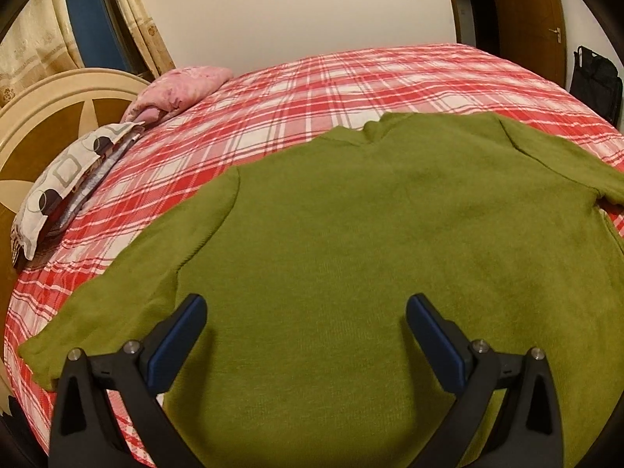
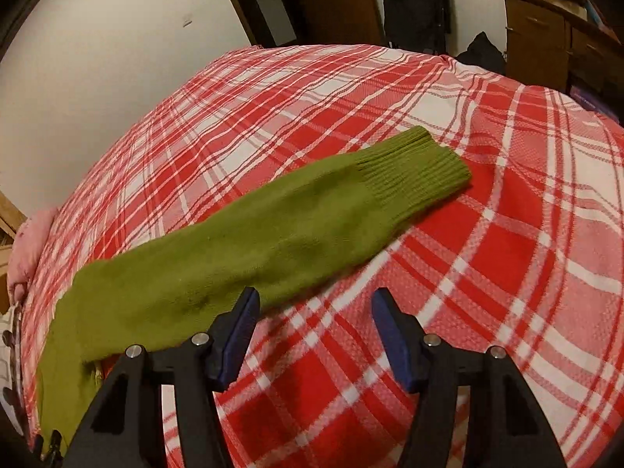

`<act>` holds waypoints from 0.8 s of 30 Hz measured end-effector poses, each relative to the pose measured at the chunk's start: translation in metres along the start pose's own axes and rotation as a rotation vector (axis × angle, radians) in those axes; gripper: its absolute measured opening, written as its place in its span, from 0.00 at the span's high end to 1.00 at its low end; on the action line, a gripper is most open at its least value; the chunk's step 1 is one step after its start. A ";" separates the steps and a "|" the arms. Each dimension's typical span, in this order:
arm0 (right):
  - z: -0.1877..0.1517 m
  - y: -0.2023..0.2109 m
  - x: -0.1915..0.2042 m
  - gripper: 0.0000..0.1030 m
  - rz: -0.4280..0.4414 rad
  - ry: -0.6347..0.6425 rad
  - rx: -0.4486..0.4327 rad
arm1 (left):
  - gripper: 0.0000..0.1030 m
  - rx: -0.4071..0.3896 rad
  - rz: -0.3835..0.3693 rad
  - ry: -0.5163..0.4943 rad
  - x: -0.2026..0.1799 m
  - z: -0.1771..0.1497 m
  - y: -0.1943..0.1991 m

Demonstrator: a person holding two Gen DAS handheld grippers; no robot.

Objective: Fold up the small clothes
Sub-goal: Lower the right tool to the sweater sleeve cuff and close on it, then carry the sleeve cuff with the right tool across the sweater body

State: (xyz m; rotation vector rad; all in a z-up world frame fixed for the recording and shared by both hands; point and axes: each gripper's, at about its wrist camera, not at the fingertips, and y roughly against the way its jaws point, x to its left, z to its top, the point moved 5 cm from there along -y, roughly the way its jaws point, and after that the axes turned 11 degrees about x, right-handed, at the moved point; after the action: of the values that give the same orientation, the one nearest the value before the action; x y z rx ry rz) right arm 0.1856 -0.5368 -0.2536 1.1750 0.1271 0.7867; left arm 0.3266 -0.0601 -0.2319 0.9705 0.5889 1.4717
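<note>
Bed, red-and-white plaid cover (image 1: 312, 89): patterned grey-and-white pillow (image 1: 58, 179) and pink pillow (image 1: 179, 89) at left. Olive-green knitted sweater (image 1: 351, 234) spread flat, centre; its ribbed-cuff sleeve (image 2: 273, 234) outstretched. Left hand-held gripper (image 1: 306, 312): spread wide over the sweater, holding nothing. Right hand-held gripper (image 2: 312, 304): half spread, empty, left finger (image 2: 240, 327) beside the sleeve. Brown door (image 1: 534, 19): red emblem, unreadable.

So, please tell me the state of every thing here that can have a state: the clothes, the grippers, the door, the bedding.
green sweater: spread flat on the bed, not folded yet
right sleeve: stretched out straight, cuff lying flat
left gripper: open, above the sweater body, holding nothing
right gripper: open, beside the sleeve, holding nothing
plaid bedsheet: spread smooth
pillows: stacked by the headboard
wooden door: looks shut
</note>
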 end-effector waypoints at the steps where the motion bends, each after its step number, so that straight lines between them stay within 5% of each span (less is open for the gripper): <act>1: 0.003 -0.003 0.000 0.61 -0.004 0.006 0.002 | 0.00 0.003 -0.004 0.001 0.000 0.000 -0.001; 5: 0.017 -0.012 -0.007 0.91 0.019 -0.013 0.004 | 0.00 0.011 -0.023 0.015 0.002 -0.002 -0.003; 17: 0.039 0.022 0.039 0.96 0.006 0.138 -0.101 | 0.00 0.012 -0.070 0.032 0.004 -0.004 -0.005; 24: 0.031 0.051 0.137 0.96 -0.012 0.387 -0.222 | 0.00 0.013 -0.090 0.031 0.003 -0.005 -0.005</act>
State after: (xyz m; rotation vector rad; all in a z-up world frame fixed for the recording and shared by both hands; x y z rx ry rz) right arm 0.2758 -0.4693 -0.1561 0.8025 0.3571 0.9848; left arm 0.3256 -0.0557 -0.2381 0.9212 0.6566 1.4067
